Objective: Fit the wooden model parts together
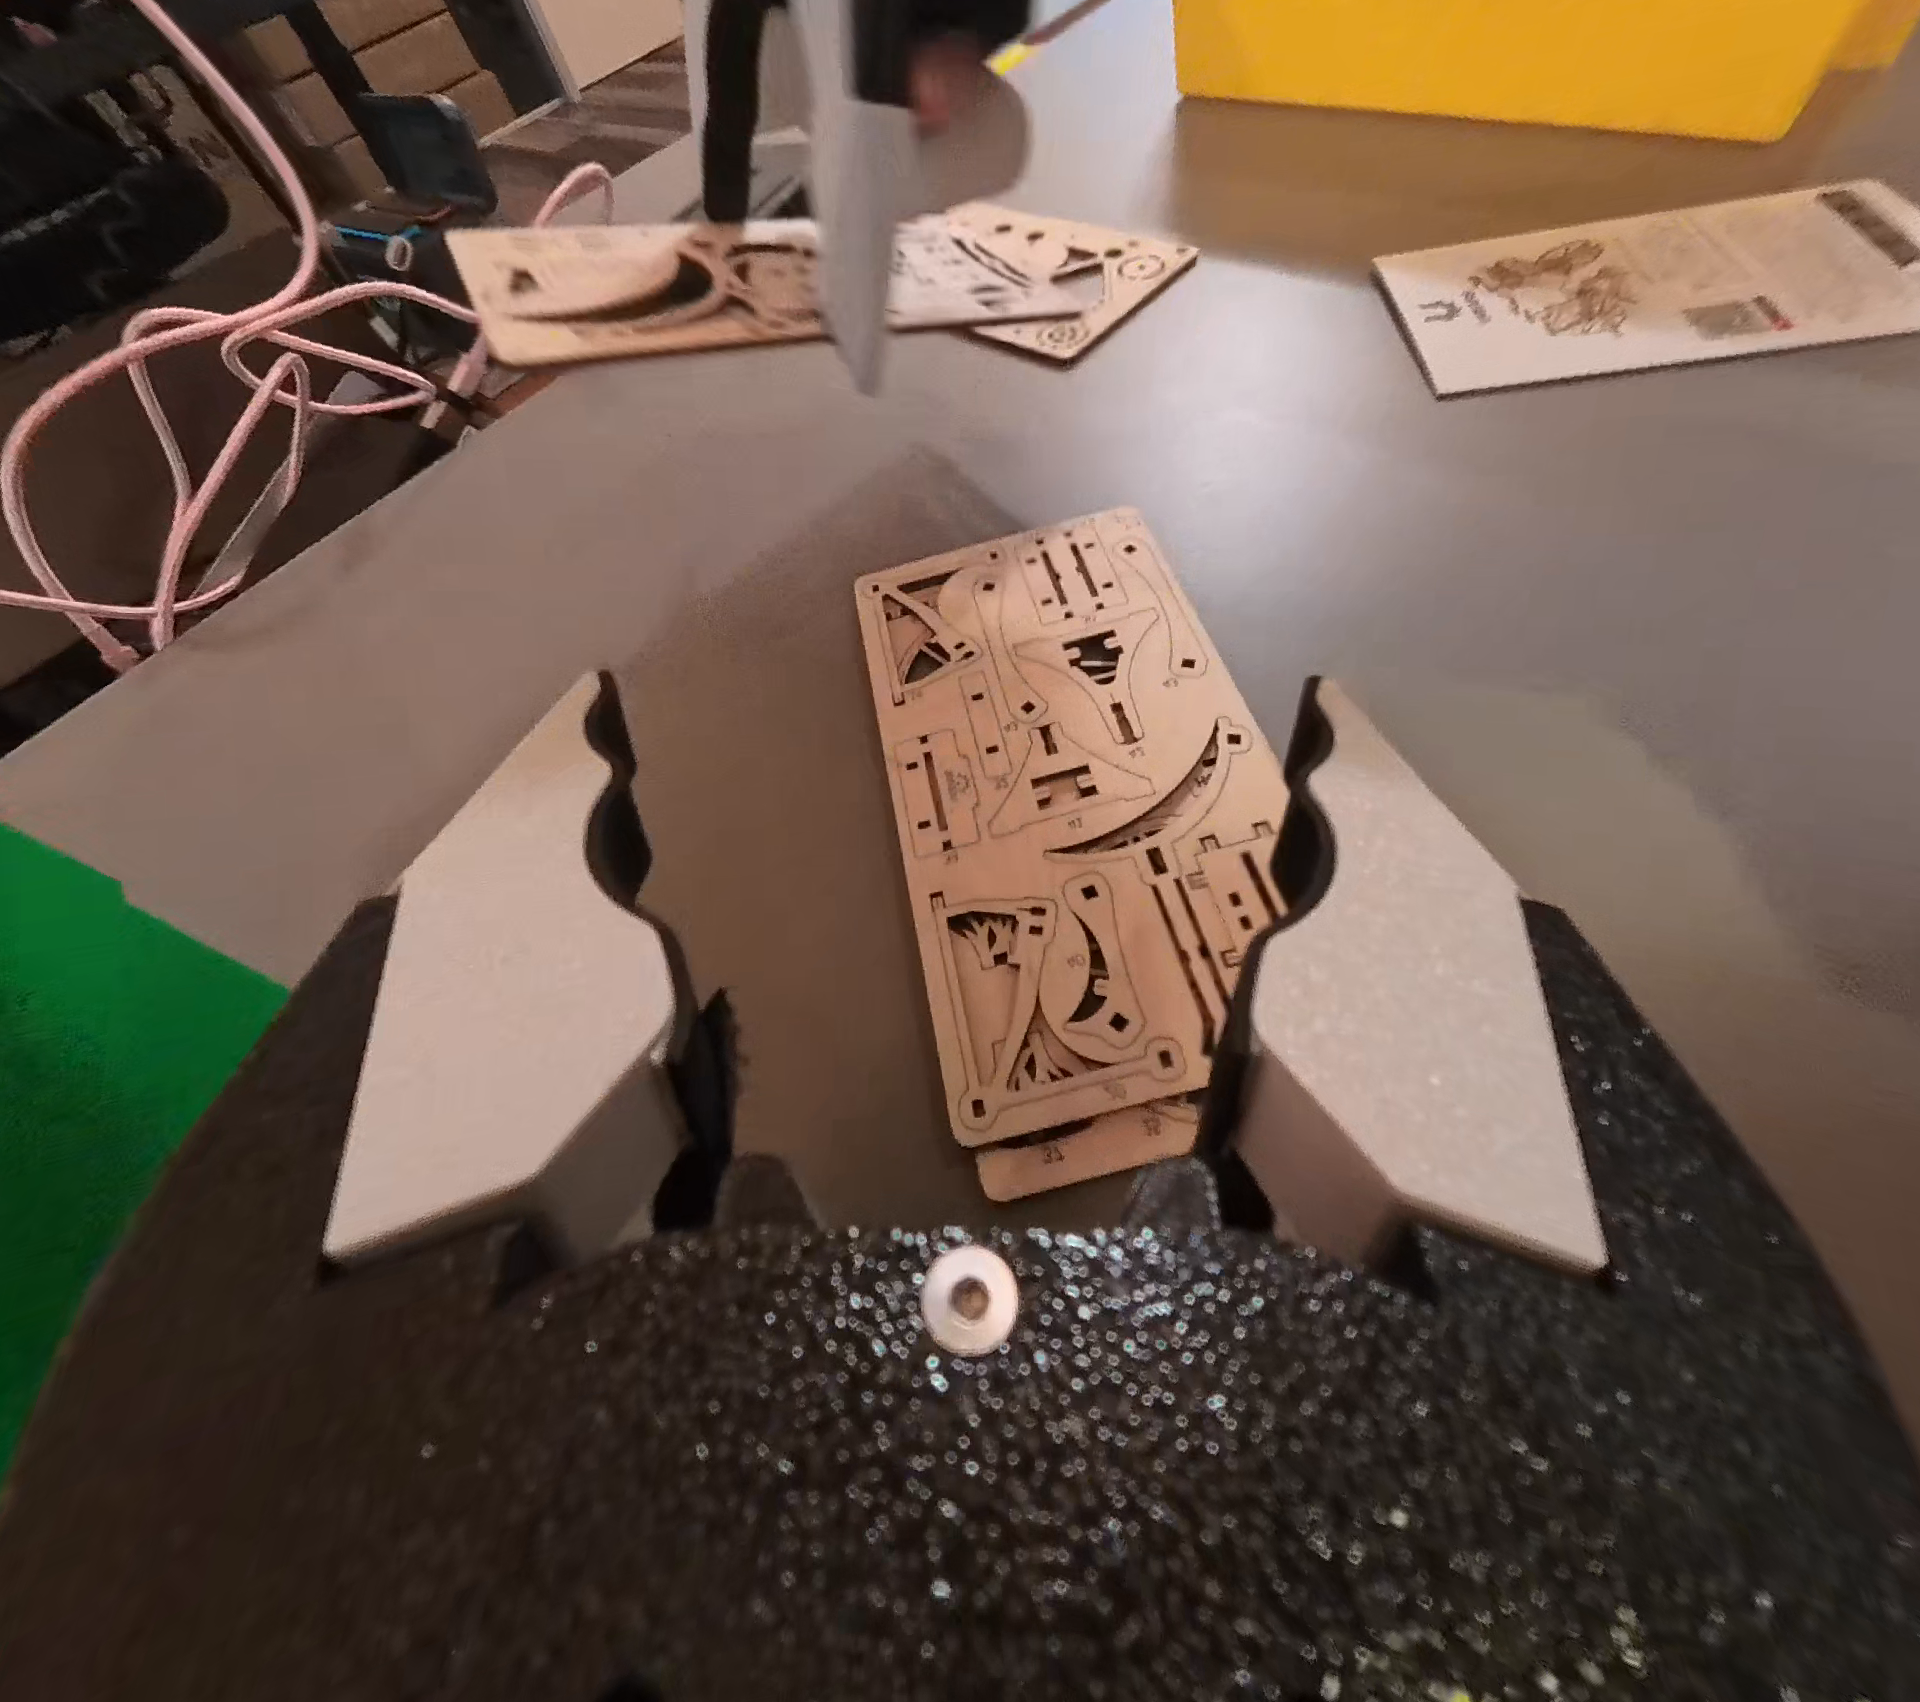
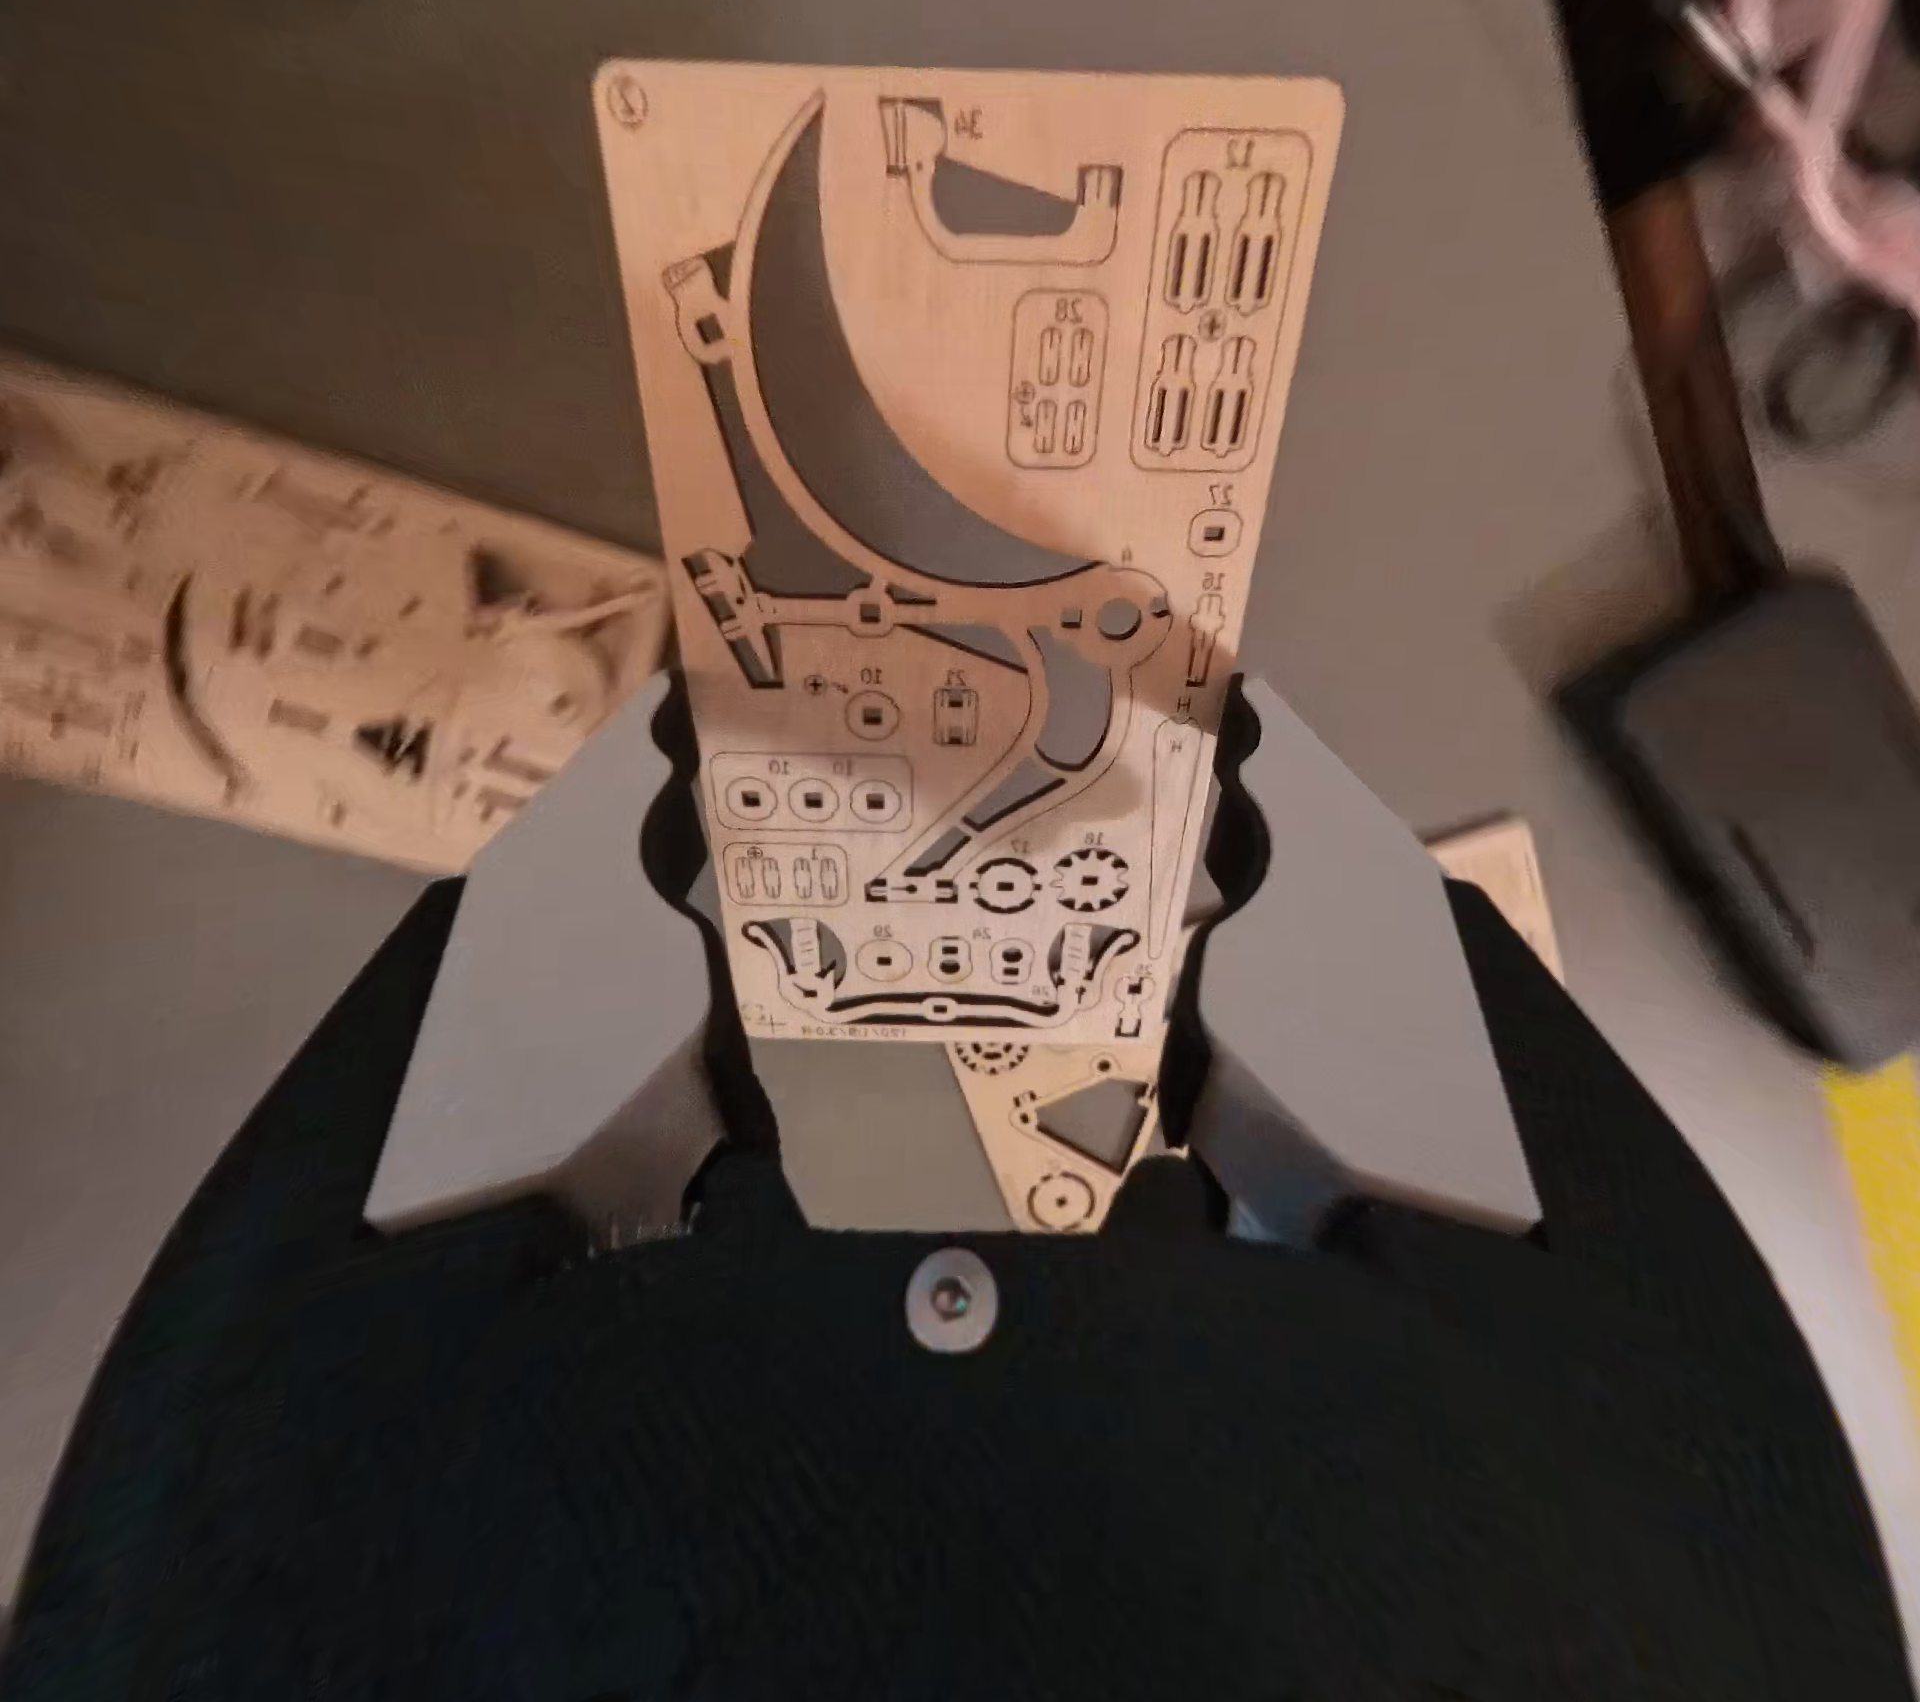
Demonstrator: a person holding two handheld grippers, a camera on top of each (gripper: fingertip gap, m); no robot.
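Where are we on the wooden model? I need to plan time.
Early. Done: some parts look punched out, leaving gaps in the held sheet. In hand: right gripper clamps that sheet; left gripper is open over the sheet on the table. Left: no joined parts visible.

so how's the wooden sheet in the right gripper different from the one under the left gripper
The held sheet is lifted off the table, clamped by the right hand-held gripper; the table sheet lies flat, untouched. The held sheet has a large crescent gap. Both are thin pale laser-cut wood.
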